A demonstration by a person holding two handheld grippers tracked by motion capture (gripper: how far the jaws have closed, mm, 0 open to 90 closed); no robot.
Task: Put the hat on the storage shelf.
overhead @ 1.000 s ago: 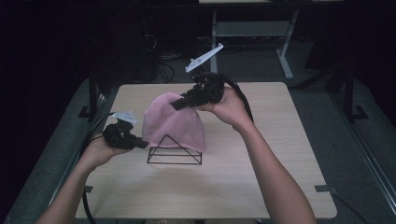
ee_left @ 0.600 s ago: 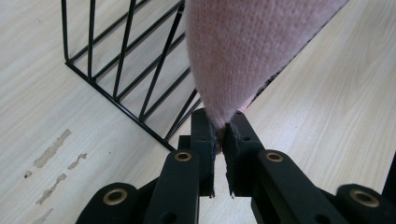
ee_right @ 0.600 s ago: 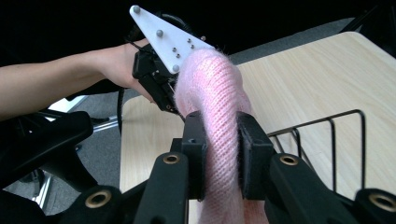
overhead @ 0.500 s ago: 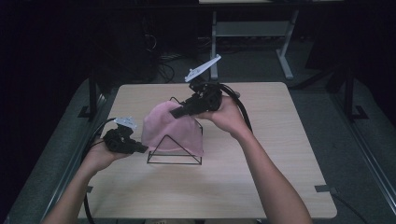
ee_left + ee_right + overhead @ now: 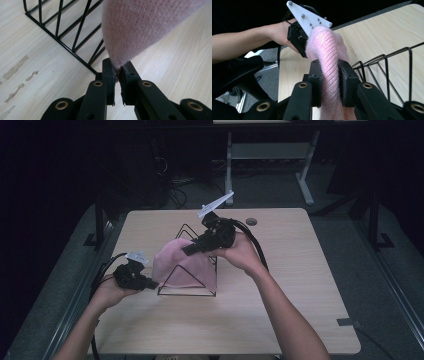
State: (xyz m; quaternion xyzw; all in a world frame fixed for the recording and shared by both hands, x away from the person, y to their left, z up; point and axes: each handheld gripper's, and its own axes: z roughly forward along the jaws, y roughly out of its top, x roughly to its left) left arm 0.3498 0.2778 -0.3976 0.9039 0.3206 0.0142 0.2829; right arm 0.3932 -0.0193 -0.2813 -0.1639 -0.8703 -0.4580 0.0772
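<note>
— Where is the pink knitted cloth (image 5: 184,265) being held right now?

— It is draped over the black wire rack (image 5: 187,292) in the middle of the table (image 5: 300,285), and it is gripped at two places. The left gripper (image 5: 150,284) is seen clamped on a low corner, the right gripper (image 5: 187,251) on a bunched fold up at the top.

— How is it expected to handle?

— Soft and light, it is judged; it sags wherever it is not carried. A thick gathered fold or the edge is best taken, since a thin pinch of knit could be stretched or slipped out.

— What is gained from the close views?

— In the left gripper view the jaws of the left gripper (image 5: 117,75) are shown nearly shut on just a tip of cloth (image 5: 147,27), beside the rack's base (image 5: 62,37). In the right gripper view a fat roll of knit (image 5: 328,65) is squeezed between the right gripper's (image 5: 329,80) jaws. From the high view the whole drape is read.
</note>
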